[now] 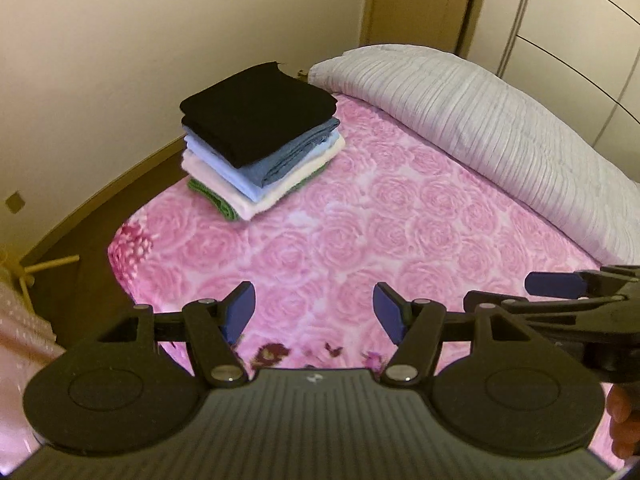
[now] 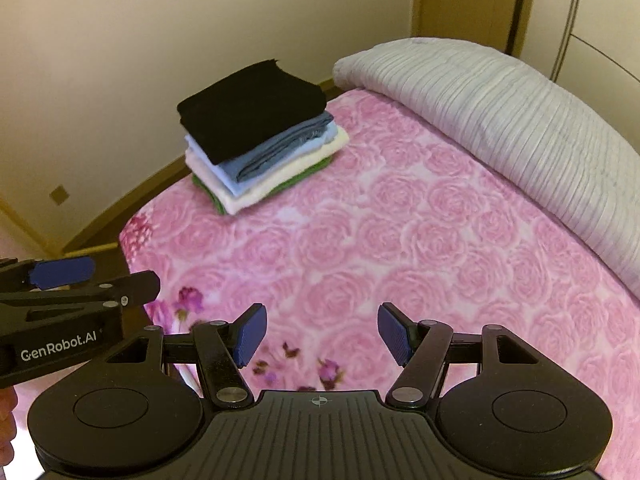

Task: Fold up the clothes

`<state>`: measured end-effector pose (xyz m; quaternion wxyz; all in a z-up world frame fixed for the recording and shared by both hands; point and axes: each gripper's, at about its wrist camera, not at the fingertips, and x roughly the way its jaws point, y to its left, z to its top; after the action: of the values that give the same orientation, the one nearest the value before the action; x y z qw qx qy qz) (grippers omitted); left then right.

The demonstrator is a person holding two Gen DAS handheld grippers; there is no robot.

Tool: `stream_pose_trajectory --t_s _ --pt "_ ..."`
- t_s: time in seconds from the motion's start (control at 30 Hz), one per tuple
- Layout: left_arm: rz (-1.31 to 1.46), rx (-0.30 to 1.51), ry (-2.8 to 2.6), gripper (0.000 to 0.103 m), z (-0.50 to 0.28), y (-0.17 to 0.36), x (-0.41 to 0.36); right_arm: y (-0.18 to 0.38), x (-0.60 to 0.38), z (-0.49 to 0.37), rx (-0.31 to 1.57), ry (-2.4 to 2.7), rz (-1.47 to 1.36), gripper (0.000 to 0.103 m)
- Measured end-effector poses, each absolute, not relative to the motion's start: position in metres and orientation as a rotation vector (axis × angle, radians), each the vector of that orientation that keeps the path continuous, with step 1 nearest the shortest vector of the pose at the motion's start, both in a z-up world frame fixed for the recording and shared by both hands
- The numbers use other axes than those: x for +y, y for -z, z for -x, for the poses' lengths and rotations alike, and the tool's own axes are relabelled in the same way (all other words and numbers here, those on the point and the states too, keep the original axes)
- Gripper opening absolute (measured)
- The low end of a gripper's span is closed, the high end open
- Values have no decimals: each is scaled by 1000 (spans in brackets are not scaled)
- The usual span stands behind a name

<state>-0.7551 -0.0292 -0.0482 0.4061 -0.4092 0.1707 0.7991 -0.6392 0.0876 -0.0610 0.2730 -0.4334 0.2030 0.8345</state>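
My left gripper (image 1: pixel 314 308) hangs over the near edge of the bed (image 1: pixel 360 240), its jaws spread wide with only the pink rose blanket showing between the blue pads (image 1: pixel 240 312). Nothing is caught in them. The stack of folded clothes (image 1: pixel 260 136) sits on the bed well beyond these jaws, up and a little to the left of the gap, near the bed's far left corner by the wall (image 1: pixel 100 60). The stack has a black piece on top, then blue, pale blue, cream and green at the bottom, edges roughly squared.

To the right of the stack, a grey striped quilt (image 1: pixel 480 120) lies rolled along the far side of the bed, close to the stack's back corner; whether they touch I cannot tell.

My right gripper (image 2: pixel 322 334) is just beside the left one, also over the near part of the bed. Its jaws stand wide too, empty, with flowered blanket between them. From here the stack of clothes lies well ahead and to the left of the gap, apart from both grippers. A door (image 2: pixel 472 0) stands beyond the quilt.
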Motion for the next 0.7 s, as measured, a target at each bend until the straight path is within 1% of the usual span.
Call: stream_pose_trajectory --t_s 0.33,0.7 --pt "1114 357 -2134 62 728 57 -10 72 124 618 495 -2313 1250 65" --pt "1242 277 -2267 62 736 71 27 94 173 639 467 -2331 1348 65"
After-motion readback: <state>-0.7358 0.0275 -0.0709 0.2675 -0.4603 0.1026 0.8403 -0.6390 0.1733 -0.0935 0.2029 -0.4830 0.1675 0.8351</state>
